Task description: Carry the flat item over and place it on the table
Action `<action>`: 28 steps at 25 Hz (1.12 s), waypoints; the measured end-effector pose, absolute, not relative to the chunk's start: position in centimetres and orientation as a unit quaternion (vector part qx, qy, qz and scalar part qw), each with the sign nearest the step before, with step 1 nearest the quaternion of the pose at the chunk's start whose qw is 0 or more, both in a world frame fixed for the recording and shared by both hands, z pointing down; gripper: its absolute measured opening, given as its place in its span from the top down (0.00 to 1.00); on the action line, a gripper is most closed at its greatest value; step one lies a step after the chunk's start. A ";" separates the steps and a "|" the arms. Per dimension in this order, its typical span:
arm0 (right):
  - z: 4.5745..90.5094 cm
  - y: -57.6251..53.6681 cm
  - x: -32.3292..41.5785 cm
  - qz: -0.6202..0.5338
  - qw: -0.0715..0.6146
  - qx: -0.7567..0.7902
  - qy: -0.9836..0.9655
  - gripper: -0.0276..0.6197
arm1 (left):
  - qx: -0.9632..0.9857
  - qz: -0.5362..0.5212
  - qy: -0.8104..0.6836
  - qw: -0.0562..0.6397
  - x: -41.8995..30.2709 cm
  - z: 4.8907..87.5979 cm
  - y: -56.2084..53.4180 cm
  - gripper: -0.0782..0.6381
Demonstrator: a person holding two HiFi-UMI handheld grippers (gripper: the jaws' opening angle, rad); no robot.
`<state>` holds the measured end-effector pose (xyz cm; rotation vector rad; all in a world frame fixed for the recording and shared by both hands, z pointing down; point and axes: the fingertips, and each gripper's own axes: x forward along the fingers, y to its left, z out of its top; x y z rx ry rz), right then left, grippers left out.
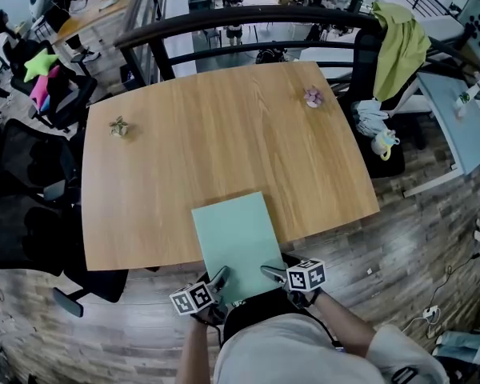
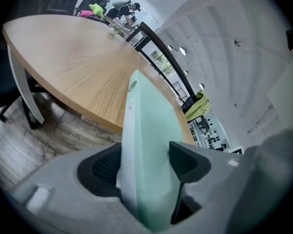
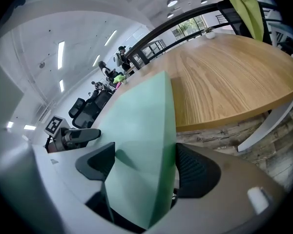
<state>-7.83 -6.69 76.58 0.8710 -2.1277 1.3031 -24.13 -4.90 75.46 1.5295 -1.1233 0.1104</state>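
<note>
A flat pale-green board lies with its far part on the wooden table and its near part sticking out over the front edge. My left gripper is at its near left corner and my right gripper at its near right corner. In the left gripper view the board runs edge-on between the jaws of that gripper, whose pads stand just off it. In the right gripper view the board likewise passes between the wide jaws of the right gripper, unpressed.
A small plant ornament sits at the table's left and a purple one at its far right. A black railing curves behind the table. A green cloth hangs on a chair at right; office chairs stand at left.
</note>
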 end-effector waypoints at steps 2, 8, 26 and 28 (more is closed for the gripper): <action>76.6 -7.0 -8.1 0.477 0.252 0.318 -0.780 0.34 | 0.654 0.068 -0.492 0.571 -24.6 75.5 -5.1 0.45; 76.7 -7.8 -8.5 0.464 0.276 0.313 -0.781 0.35 | 0.654 0.119 -0.501 0.554 -25.1 75.8 -6.0 0.45; 75.2 -13.0 -9.6 0.446 0.315 0.312 -0.777 0.35 | 0.646 0.119 -0.510 0.555 -26.0 74.8 -10.9 0.45; 75.0 -13.7 -9.8 0.448 0.314 0.311 -0.777 0.35 | 0.645 0.120 -0.514 0.552 -26.3 74.5 -11.7 0.45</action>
